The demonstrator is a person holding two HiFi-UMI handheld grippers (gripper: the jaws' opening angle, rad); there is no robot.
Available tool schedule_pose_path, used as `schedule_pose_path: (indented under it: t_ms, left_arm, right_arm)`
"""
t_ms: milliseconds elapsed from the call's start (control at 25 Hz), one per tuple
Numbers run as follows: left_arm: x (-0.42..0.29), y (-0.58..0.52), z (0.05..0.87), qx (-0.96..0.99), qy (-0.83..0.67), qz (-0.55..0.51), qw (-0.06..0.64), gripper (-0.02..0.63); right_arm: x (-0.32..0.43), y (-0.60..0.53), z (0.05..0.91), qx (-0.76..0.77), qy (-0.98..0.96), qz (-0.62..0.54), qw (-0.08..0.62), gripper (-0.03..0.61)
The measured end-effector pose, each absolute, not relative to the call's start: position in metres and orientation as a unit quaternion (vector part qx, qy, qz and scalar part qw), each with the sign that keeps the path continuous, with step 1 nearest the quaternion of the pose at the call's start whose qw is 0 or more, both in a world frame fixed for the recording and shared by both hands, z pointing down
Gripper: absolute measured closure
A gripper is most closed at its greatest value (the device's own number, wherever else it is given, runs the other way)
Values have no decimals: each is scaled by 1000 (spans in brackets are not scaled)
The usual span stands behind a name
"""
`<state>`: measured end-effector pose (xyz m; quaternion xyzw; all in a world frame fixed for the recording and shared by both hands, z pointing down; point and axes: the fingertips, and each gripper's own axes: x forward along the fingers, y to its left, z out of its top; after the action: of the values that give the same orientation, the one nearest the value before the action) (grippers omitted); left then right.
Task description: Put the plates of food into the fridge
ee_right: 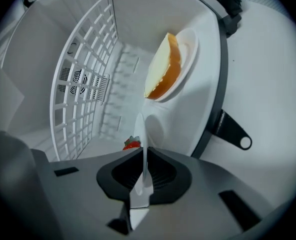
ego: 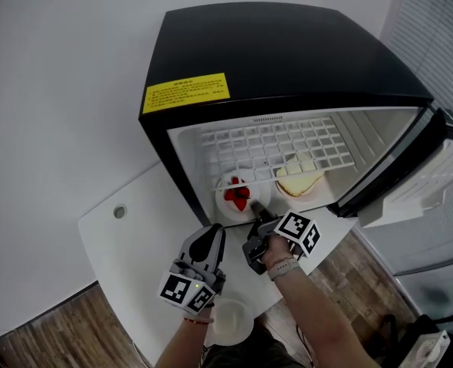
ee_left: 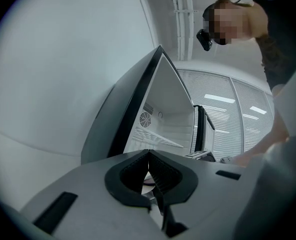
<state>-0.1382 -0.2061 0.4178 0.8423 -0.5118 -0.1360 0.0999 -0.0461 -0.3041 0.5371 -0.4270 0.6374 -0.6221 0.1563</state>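
The black mini fridge [ego: 287, 52] stands open on a white table. On its floor, a white plate of strawberries [ego: 237, 194] sits at the front left and a plate with a slice of yellow cake [ego: 299, 181] lies to its right. My right gripper [ego: 255, 210] is shut on the strawberry plate's near rim. In the right gripper view that plate's rim [ee_right: 140, 129] runs edge-on between the pads of the right gripper [ee_right: 144, 154], with the cake plate [ee_right: 170, 66] beyond. My left gripper [ego: 213, 234] hovers before the fridge's left wall, shut and empty; its jaws [ee_left: 149, 156] meet tip to tip.
A wire shelf [ego: 272, 140] spans the fridge above the plates. The fridge door [ego: 410, 175] hangs open to the right. A small white dish [ego: 232, 320] sits on the table [ego: 134, 236] near its front edge, and a cable hole [ego: 119, 211] lies left.
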Motion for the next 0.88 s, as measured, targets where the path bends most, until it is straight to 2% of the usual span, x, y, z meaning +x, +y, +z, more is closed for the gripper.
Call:
schedule_pose_path:
  t_ms: [240,560,880]
  left_arm:
    - [-139,-209,423,842,-508,-145,114,606]
    - [-143,-208,425,840,-503,-160,126,606]
    - [-150,-207,428,836,-506,-164,131,606]
  right_arm:
    - [-50,-313,537,-432,662,-599,124,557]
    - [-54,-324,528,-466,740,-484,8,551]
    - [-54,-334,523,-493,799,-317,-135,485]
